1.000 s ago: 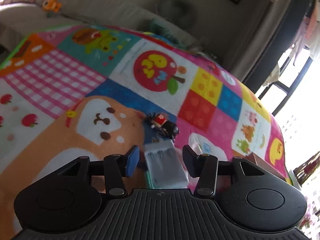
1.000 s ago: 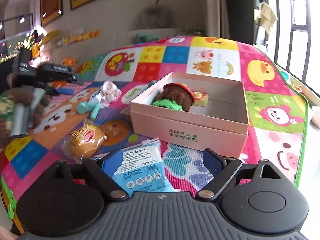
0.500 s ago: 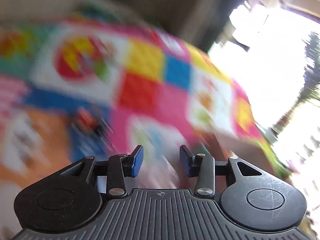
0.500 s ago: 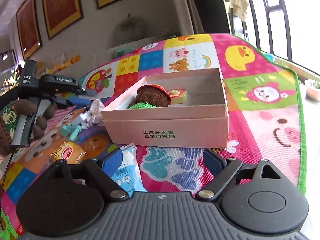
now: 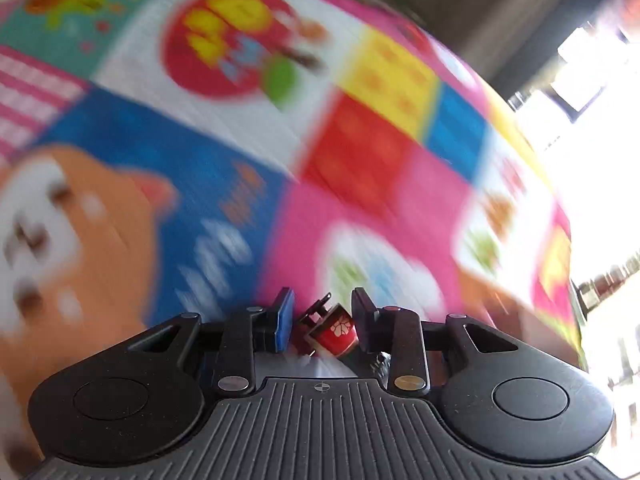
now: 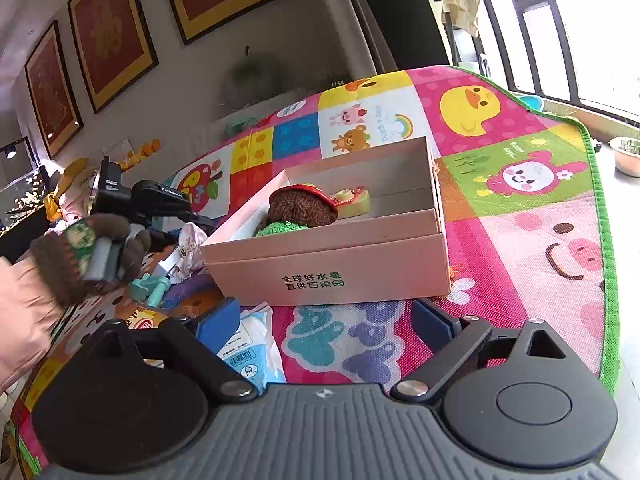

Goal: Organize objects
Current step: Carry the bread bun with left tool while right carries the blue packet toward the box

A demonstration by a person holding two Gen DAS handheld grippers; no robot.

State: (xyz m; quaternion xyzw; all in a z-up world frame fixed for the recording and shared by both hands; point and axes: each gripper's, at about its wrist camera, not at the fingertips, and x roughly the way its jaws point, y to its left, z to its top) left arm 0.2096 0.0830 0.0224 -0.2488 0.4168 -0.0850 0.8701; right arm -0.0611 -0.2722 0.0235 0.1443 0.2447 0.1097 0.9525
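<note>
Closing our left gripper (image 5: 322, 314) around the small red-and-black toy (image 5: 331, 330), pads not yet pressing | right gripper (image 6: 324, 320) opening, empty, over the play mat (image 6: 520, 264) before the pink box (image 6: 332, 268).
</note>
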